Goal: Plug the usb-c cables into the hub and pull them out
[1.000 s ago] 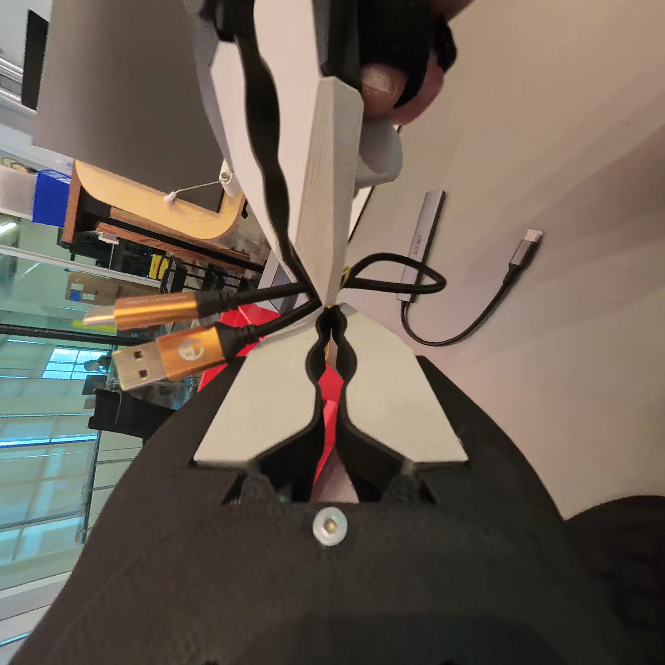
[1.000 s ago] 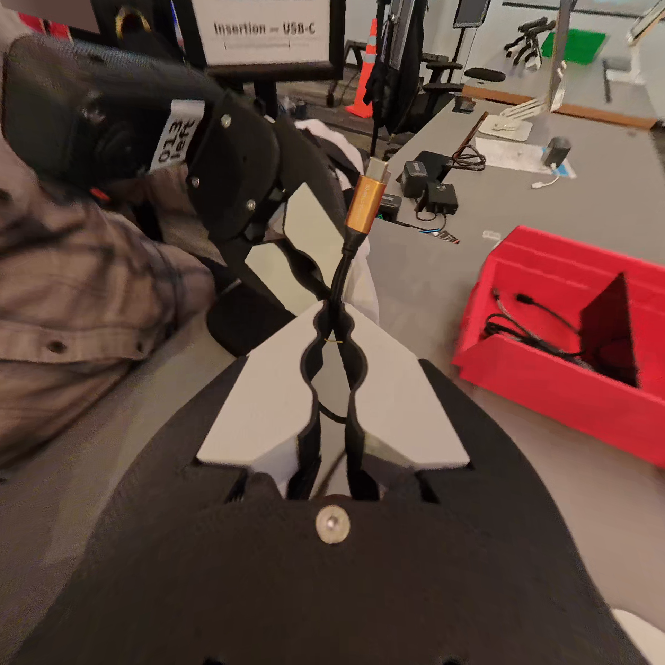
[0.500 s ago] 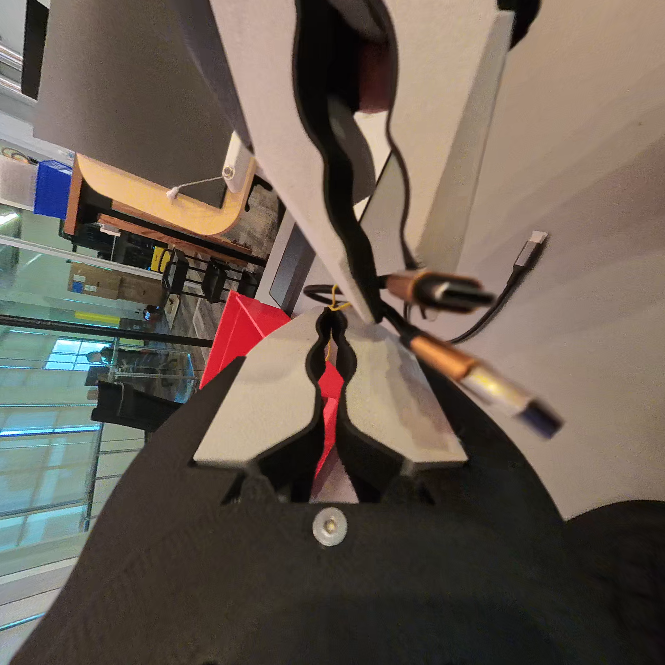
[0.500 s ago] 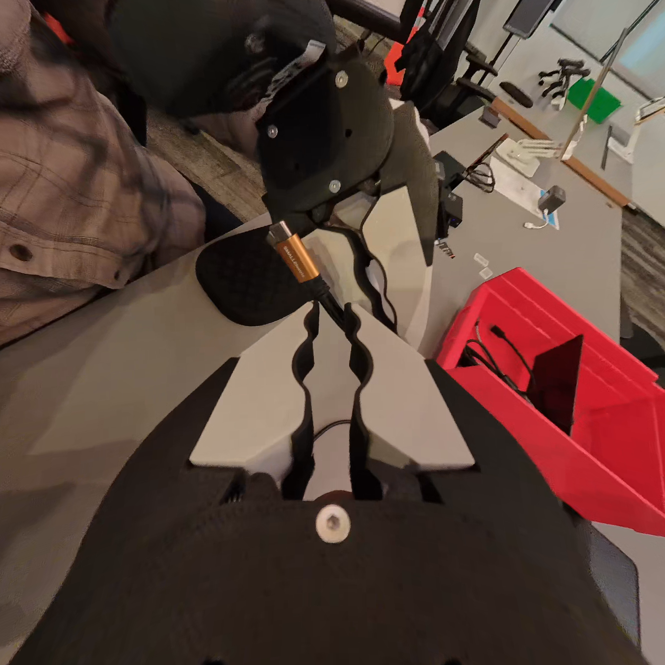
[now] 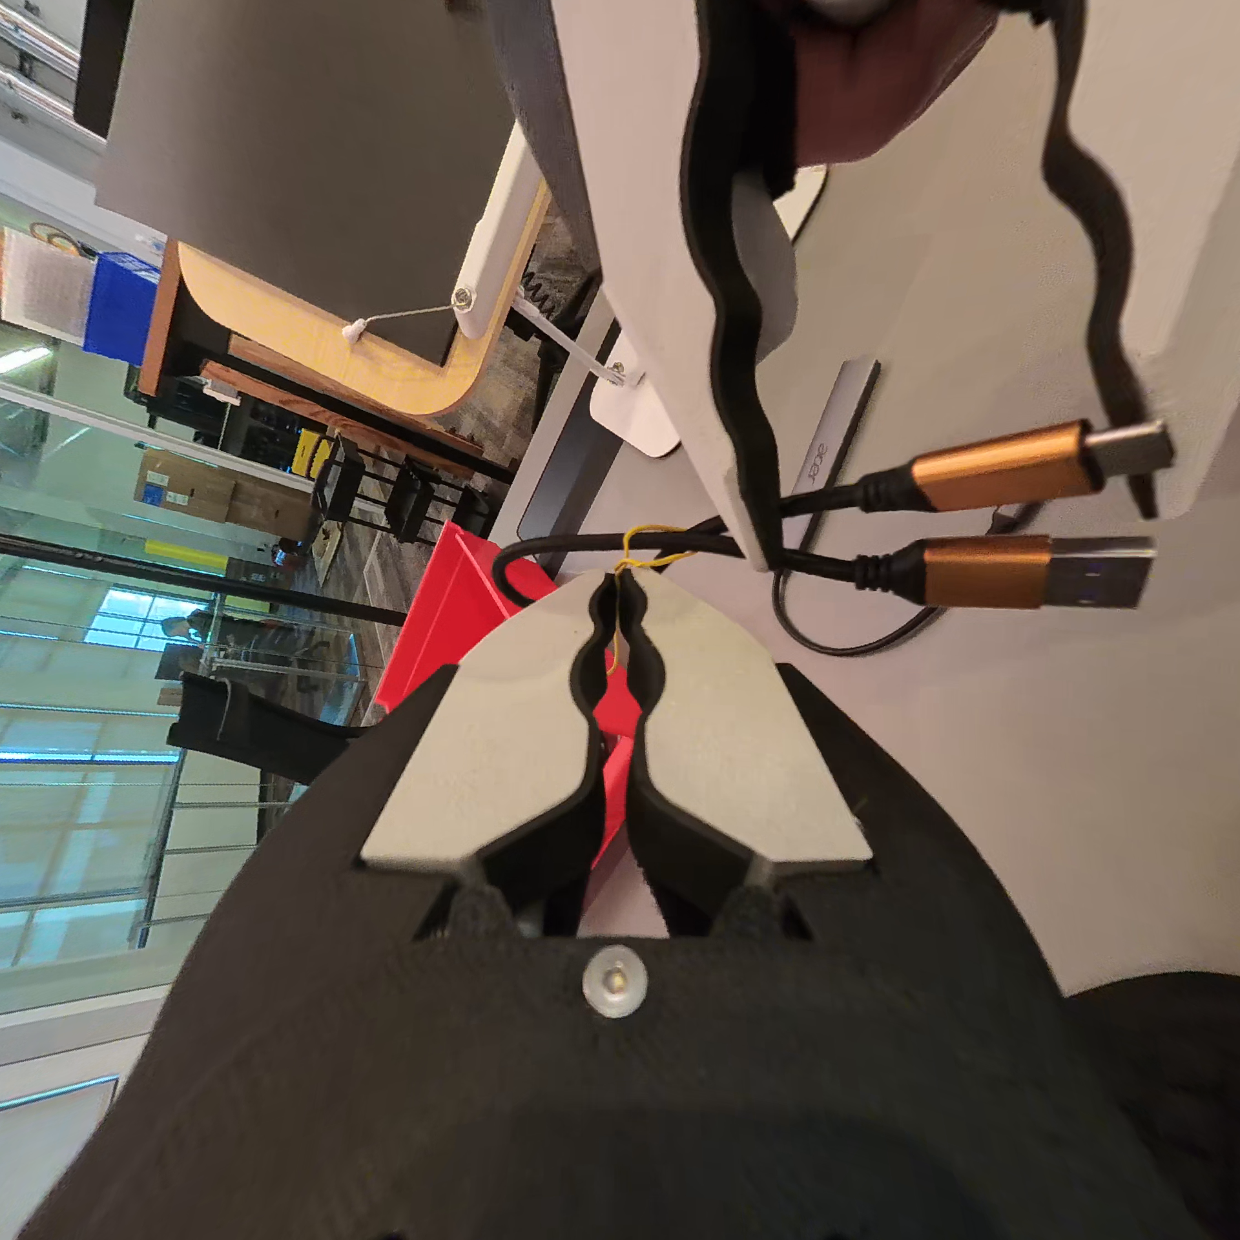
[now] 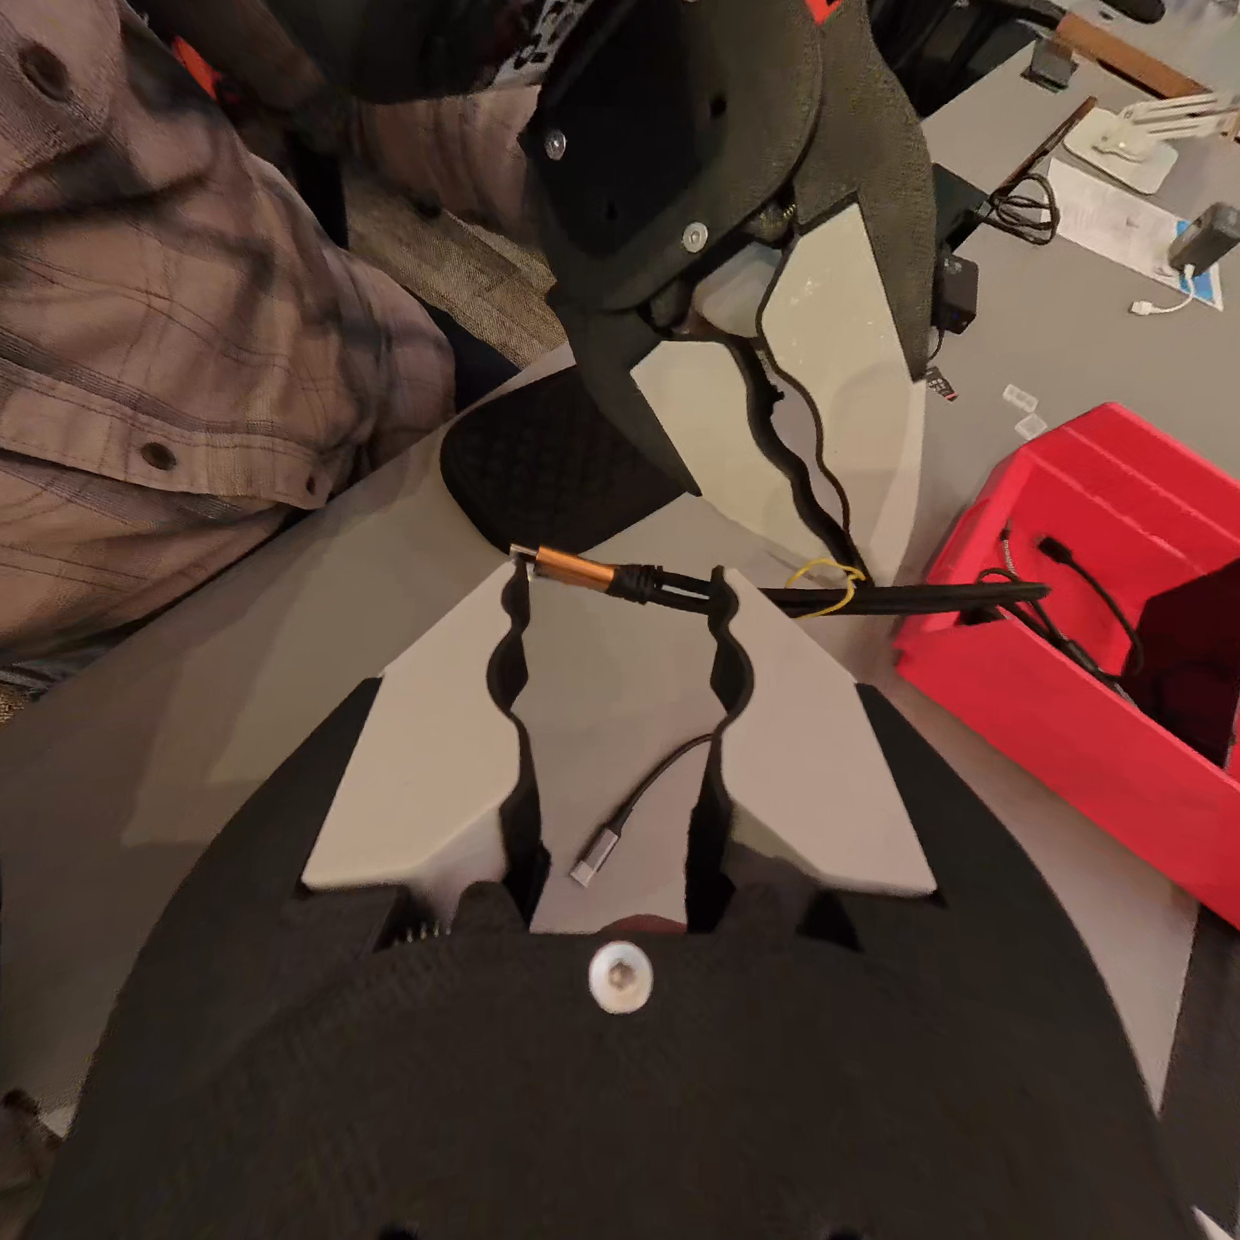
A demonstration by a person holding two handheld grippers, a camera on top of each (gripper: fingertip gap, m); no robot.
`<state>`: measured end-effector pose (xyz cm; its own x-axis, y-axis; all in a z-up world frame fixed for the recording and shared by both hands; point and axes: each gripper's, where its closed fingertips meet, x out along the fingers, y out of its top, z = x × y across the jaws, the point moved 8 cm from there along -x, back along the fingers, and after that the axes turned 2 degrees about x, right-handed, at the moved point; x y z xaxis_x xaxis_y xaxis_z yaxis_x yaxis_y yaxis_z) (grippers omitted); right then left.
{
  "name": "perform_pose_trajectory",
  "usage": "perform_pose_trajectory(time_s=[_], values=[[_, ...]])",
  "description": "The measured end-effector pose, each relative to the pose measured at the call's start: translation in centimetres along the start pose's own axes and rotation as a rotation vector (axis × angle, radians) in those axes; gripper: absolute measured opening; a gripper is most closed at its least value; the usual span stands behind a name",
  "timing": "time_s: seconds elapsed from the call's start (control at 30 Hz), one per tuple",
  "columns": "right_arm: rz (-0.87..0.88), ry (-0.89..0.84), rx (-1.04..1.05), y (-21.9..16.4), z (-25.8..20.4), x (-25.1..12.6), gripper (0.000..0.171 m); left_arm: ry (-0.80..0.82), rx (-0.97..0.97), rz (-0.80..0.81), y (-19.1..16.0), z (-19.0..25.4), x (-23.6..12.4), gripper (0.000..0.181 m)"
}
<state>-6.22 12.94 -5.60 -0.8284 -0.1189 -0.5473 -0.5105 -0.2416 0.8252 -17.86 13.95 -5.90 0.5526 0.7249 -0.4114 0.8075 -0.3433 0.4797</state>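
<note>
My left gripper [image 5: 621, 587] is shut, pinching the yellow twist tie [image 5: 654, 537] that binds a black cable. The cable ends in two orange plugs, a USB-C plug [image 5: 1006, 473] and a USB-A plug [image 5: 986, 570], both pointing right. My right gripper [image 6: 617, 584] is open and wide apart. The USB-C plug [image 6: 577, 570] lies across its fingertips without being clamped. The right gripper also shows in the left wrist view [image 5: 953, 530], and the left gripper in the right wrist view [image 6: 862, 577]. The silver hub [image 5: 839, 429] lies on the table, with its own grey plug [image 6: 597, 852] beneath my right fingers.
A red bin [image 6: 1107, 510] with more black cables stands on the grey table [image 6: 201, 738] to the right. A person in a plaid shirt [image 6: 168, 302] is close on the left. A black pad [image 6: 537, 463] lies at the table edge. It is some 20 cm from my left tips to the silver hub [image 5: 839, 429].
My right gripper has opened and let go of the cable. The two orange plugs have swung from pointing left to pointing right. The left gripper stays shut on the tie.
</note>
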Motion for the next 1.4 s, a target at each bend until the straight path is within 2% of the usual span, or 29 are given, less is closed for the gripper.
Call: perform_pose_trajectory(time_s=[0.4, 0.7, 0.8, 0.87, 0.93, 1.0, 1.07, 1.4], values=[[-0.035, 0.021, 0.127, -1.1, 0.8, 0.2, 0.061, -0.014, -0.104, 0.046, 0.4, -0.7, -0.5, 0.001], [-0.004, -0.016, 0.159, -1.5, 1.8, 0.2, 0.05, -0.094, -0.145, 0.133, 0.9, -0.5, -1.1, 0.001], [0.016, -0.02, 0.172, -1.4, 1.9, 0.3, 0.059, -0.1, -0.161, 0.139, 0.9, -0.5, -1.1, 0.001], [-0.031, -0.042, 0.184, -1.8, 2.1, 0.5, 0.069, -0.113, -0.181, 0.149, 1.0, -0.7, -1.2, 0.001], [0.004, -0.048, 0.198, -1.7, 2.4, 0.5, 0.079, -0.125, -0.196, 0.172, 1.1, -0.9, -1.4, 0.001], [0.057, -0.053, 0.195, -1.3, 2.6, 0.2, 0.079, -0.142, -0.165, 0.193, 1.2, -0.7, -1.7, 0.001], [0.115, -0.044, 0.199, -0.9, 2.6, 0.0, 0.087, -0.154, -0.133, 0.2, 1.4, -0.5, -1.8, 0.001], [0.317, 0.13, 0.182, 0.3, 1.4, -0.4, 0.105, -0.215, -0.003, 0.217, 2.1, 0.6, -2.4, 0.001]])
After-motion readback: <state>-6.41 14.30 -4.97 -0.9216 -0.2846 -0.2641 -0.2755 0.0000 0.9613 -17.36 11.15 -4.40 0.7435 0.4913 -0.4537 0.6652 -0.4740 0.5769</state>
